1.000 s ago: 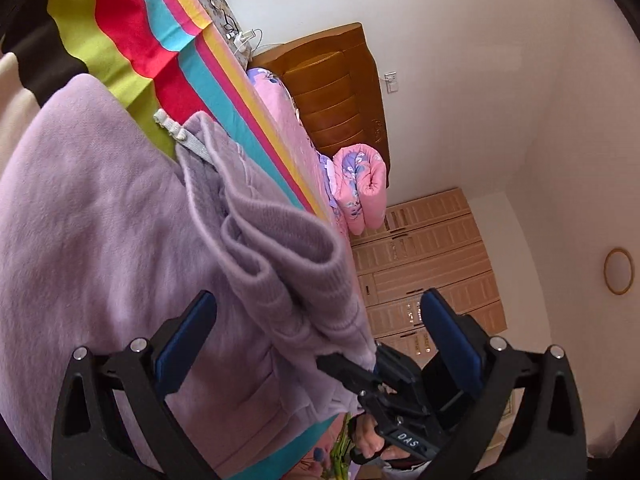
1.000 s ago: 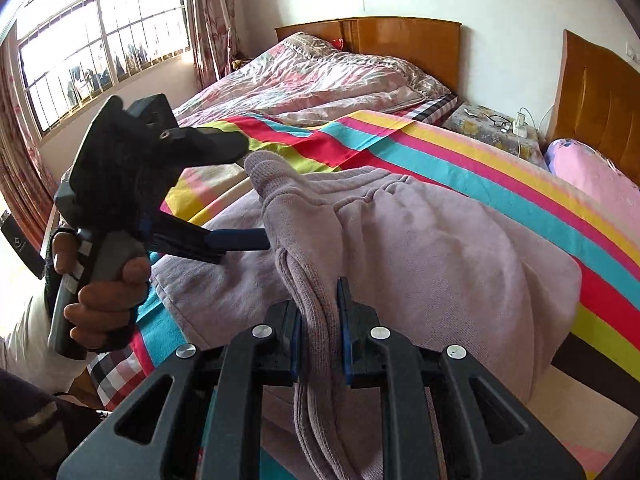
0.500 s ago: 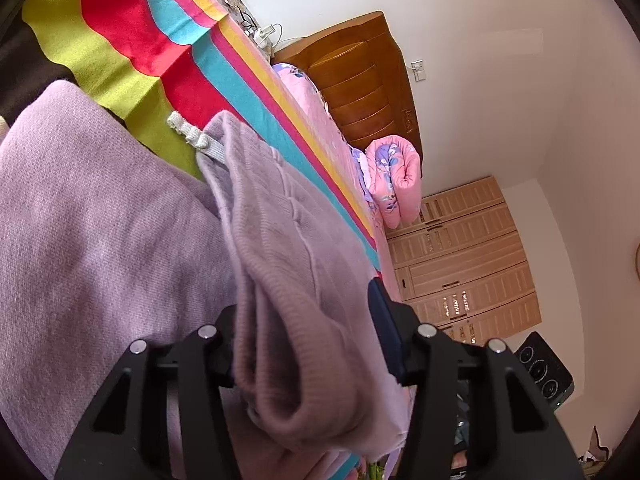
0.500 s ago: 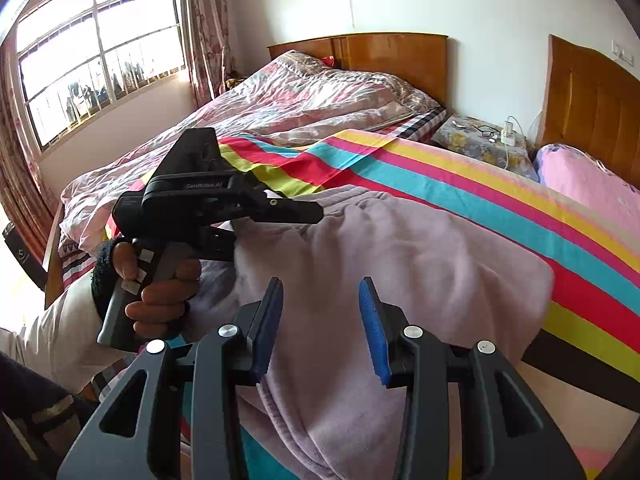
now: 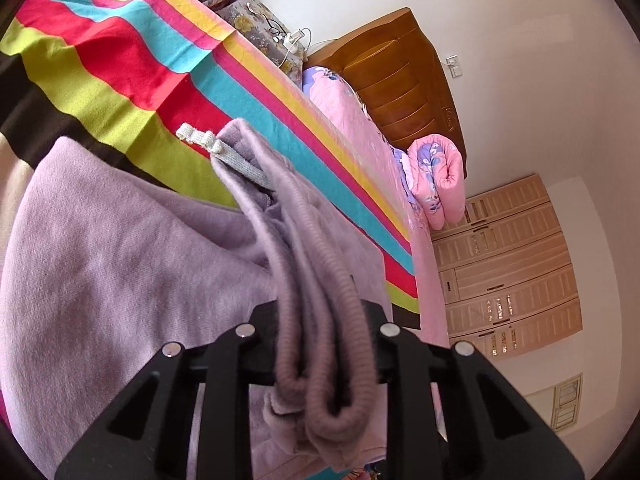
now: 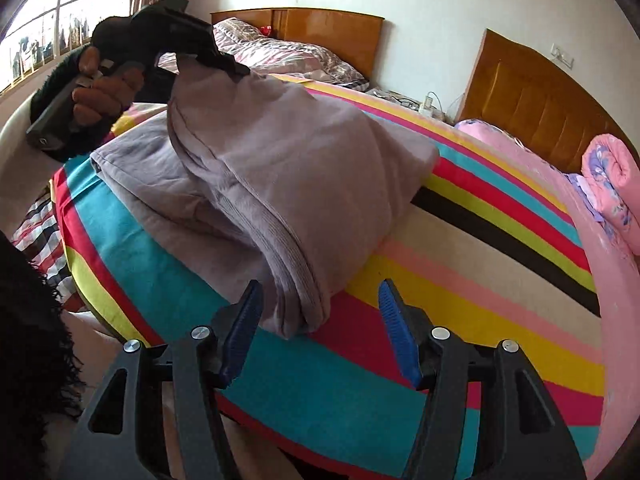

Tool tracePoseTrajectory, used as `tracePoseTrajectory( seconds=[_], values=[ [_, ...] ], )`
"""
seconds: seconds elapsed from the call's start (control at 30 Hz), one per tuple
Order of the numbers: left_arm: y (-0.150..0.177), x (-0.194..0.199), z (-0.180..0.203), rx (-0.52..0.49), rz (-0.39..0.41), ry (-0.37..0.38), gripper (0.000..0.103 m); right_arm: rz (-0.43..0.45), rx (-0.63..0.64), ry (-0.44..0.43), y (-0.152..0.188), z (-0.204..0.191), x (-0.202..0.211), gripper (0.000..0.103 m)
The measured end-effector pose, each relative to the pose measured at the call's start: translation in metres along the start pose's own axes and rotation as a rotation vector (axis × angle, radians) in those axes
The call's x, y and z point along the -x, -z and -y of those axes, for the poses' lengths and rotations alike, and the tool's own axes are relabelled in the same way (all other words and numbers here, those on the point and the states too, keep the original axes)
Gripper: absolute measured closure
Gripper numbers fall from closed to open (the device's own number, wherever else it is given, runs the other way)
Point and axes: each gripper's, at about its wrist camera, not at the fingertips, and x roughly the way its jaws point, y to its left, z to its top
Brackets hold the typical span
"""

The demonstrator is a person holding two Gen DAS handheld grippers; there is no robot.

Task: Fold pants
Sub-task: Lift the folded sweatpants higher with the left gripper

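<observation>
The lilac knit pants [image 6: 288,168] lie part-folded on the striped bedspread [image 6: 480,280]. My left gripper [image 5: 324,344] is shut on the bunched ribbed waistband [image 5: 320,320] and holds it lifted; a white drawstring [image 5: 216,146] hangs from it. In the right wrist view the left gripper [image 6: 216,60] is at the upper left with cloth draping down from it. My right gripper [image 6: 320,320] is open and empty, just in front of the folded near end of the pants [image 6: 304,300].
A pink rolled quilt [image 6: 612,184] lies on the pink bed at right. Wooden headboards [image 6: 536,104] stand against the wall, with a nightstand with cables [image 6: 424,106] between them. A window is at the far left. A wardrobe [image 5: 508,272] shows in the left wrist view.
My left gripper closed on the waistband and raised it. My right gripper let go of the cloth, opened and drew back to the near end of the pants.
</observation>
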Motion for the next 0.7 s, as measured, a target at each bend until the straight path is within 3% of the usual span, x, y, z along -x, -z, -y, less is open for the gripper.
tracePoseTrajectory(
  seconds=[0.1,0.2,0.3,0.37,0.47,0.57,0.6,0.63,0.7],
  values=[
    [0.0,0.002,0.007,0.016,0.01,-0.013,0.081,0.032,-0.081,-0.024,-0.004,0.003,-0.007,0.045],
    [0.005,0.017,0.034,-0.032,0.041,0.022,0.084,-0.018,-0.053,-0.002,-0.006,-0.008,-0.024,0.045],
    [0.014,0.075,0.064,-0.11,0.141,0.1,0.084,-0.015,-0.034,0.027,-0.004,-0.013,-0.022,0.045],
    [0.025,0.123,0.064,-0.155,0.214,0.048,0.084,0.008,-0.024,0.05,-0.003,-0.012,-0.016,0.039],
    [0.04,0.155,0.003,-0.046,0.222,-0.073,0.084,0.024,-0.027,0.033,-0.004,-0.011,-0.014,0.031],
    [0.056,0.133,-0.084,0.126,0.15,-0.135,0.084,-0.018,-0.049,0.009,-0.001,-0.009,-0.026,0.031],
    [0.062,0.128,-0.104,0.158,0.152,-0.127,0.083,-0.023,-0.057,-0.001,-0.002,-0.006,-0.027,0.031],
    [0.067,0.129,-0.117,0.172,0.172,-0.066,0.083,-0.027,-0.049,0.0,-0.003,-0.006,-0.027,0.031],
    [0.071,0.133,-0.123,0.167,0.202,-0.012,0.082,-0.033,-0.03,0.007,-0.004,-0.007,-0.026,0.031]
  ],
)
